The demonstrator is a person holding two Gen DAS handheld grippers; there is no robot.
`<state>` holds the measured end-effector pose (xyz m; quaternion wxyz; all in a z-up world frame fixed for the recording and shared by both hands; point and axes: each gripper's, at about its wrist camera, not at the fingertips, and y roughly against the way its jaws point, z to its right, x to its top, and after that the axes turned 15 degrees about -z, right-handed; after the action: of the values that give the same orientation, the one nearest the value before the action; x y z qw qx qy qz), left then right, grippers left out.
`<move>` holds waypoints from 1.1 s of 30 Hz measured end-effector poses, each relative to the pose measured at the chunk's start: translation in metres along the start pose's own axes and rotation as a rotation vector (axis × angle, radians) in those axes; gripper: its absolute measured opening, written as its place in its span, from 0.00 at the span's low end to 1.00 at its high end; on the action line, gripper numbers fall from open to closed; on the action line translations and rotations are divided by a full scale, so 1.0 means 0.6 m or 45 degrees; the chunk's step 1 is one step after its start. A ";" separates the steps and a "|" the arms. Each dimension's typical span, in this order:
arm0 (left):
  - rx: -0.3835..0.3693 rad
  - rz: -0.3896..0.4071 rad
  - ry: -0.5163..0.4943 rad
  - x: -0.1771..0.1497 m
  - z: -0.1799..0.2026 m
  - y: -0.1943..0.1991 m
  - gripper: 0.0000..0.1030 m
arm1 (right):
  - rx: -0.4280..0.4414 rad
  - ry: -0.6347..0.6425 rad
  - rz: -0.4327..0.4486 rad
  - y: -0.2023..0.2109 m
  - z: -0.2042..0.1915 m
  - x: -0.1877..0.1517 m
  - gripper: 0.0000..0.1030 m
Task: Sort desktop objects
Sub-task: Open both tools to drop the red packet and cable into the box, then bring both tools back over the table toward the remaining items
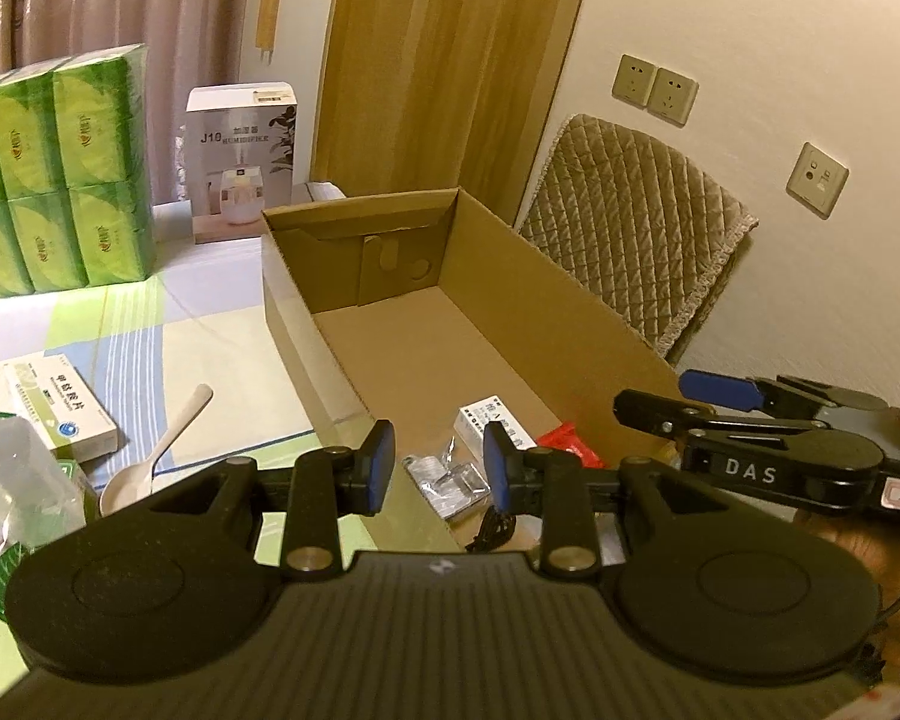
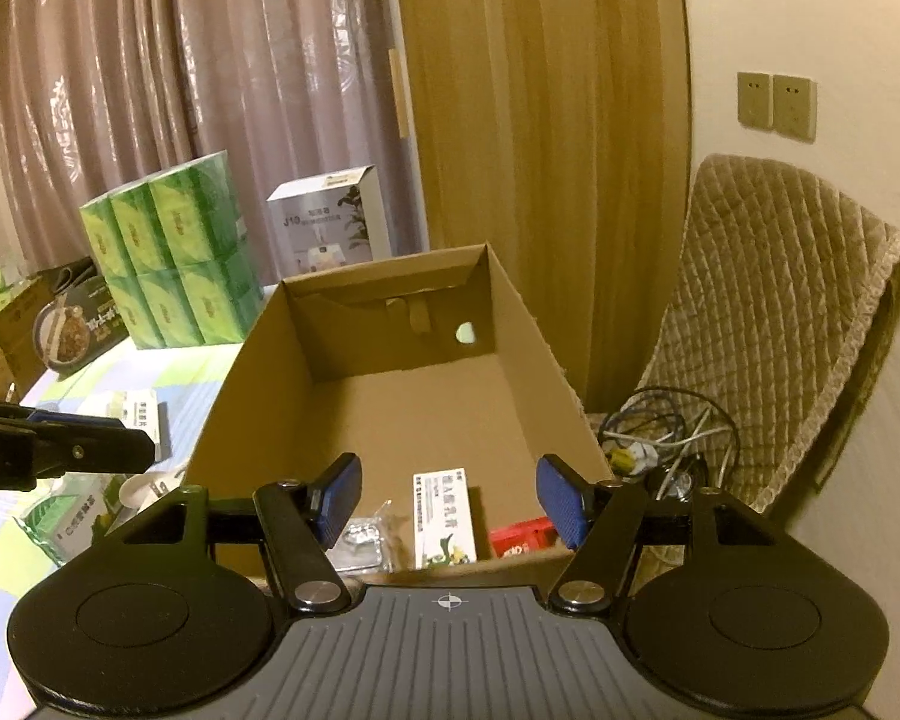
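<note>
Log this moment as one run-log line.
task: sort desktop objects | left gripper: narrow gap, empty | right gripper: open, empty, over cardboard box | in box: white carton, red packet, foil packs

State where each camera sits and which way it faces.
Left wrist: on the left tongs, looking down over the box; right tongs enter from the right, a hand under them.
Right wrist: on the right tongs, open above the box's near end; left tongs at left.
Shared: box, tissue packs, humidifier carton, chair.
</note>
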<state>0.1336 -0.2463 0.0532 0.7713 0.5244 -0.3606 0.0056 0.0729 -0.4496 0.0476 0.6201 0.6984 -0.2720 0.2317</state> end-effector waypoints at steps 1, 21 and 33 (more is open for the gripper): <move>0.001 0.001 0.003 -0.003 -0.001 0.003 0.26 | 0.002 -0.003 0.002 0.004 -0.001 -0.002 0.61; 0.062 0.016 0.084 -0.090 -0.046 0.075 0.42 | 0.069 0.061 -0.026 0.050 -0.089 -0.047 0.80; 0.143 0.022 0.229 -0.187 -0.130 0.132 0.74 | 0.145 0.160 -0.063 0.055 -0.171 -0.076 0.98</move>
<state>0.0628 -0.1060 0.0390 0.7700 0.5610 -0.2934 0.0796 0.0184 -0.3466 0.0545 0.6007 0.7231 -0.2016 0.2750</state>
